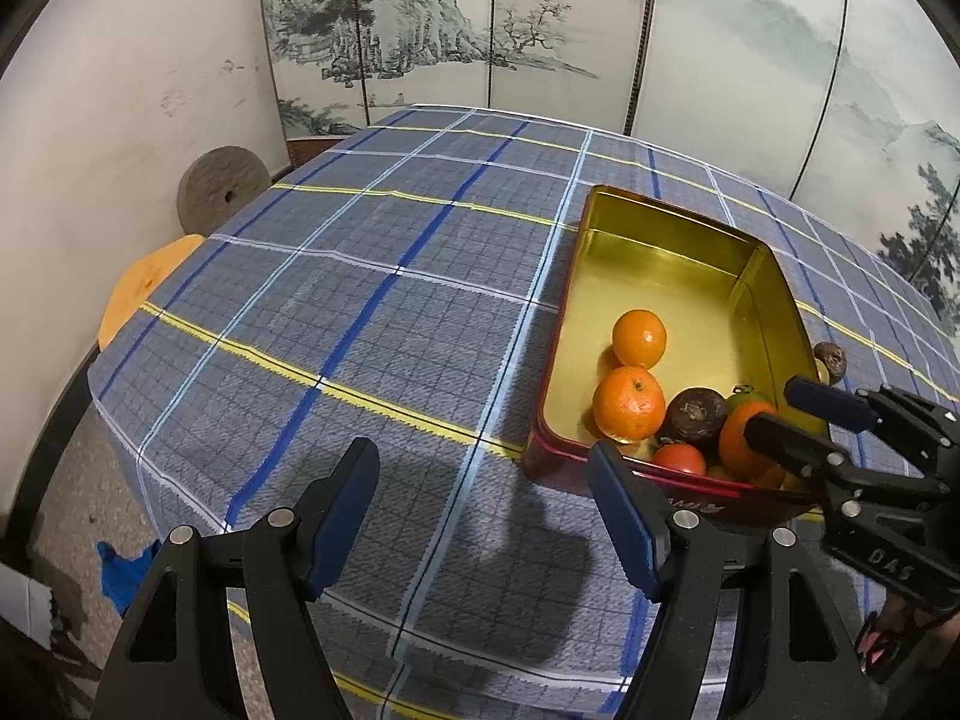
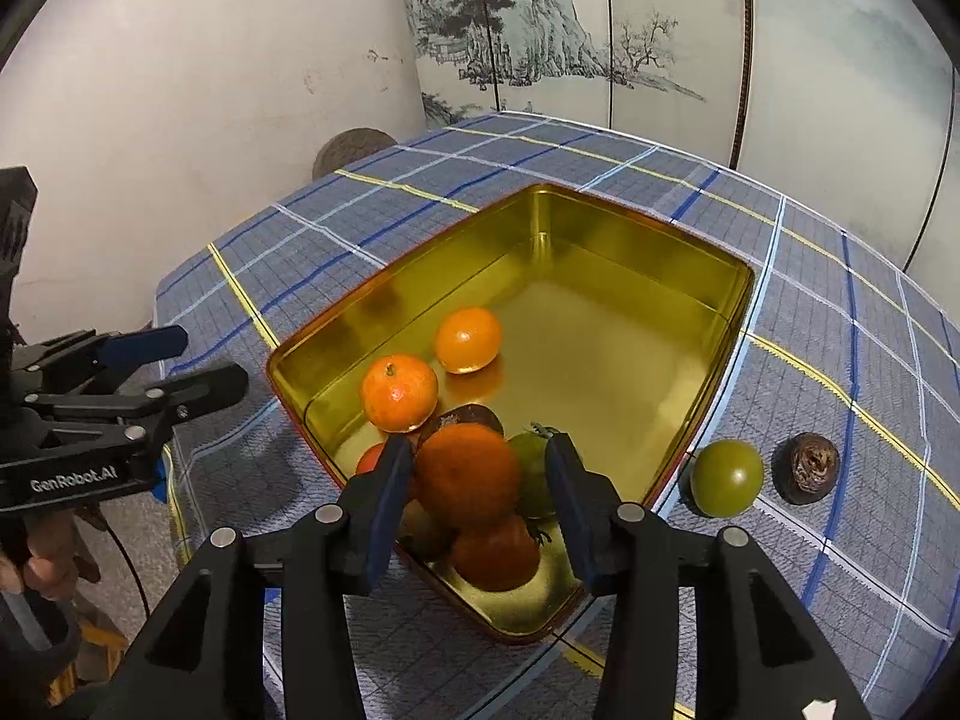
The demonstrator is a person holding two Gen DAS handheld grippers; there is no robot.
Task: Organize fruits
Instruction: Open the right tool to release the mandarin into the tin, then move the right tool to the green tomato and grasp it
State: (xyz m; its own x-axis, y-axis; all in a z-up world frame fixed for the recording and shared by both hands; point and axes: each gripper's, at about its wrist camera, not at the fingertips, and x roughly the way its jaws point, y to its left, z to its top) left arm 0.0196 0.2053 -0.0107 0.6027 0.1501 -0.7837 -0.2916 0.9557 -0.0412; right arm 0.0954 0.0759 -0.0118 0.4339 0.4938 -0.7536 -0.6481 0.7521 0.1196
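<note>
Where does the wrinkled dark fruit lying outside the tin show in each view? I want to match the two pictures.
Left wrist view: dark fruit peeks over the tin's far right wall, right of centre.
Right wrist view: same fruit on the cloth at right, beside a green fruit.
Shared landmark: the gold tin.

Red fruit (image 2: 497, 552) half hidden under orange (image 2: 468, 474), perhaps a tomato.

Left hand-held gripper (image 1: 483, 510) angled downward, jaws spread wide; right hand-held gripper (image 2: 477, 492) angled downward, jaws parted

Plaid tablecloth (image 1: 372, 276), painted folding screen (image 1: 540, 30)
</note>
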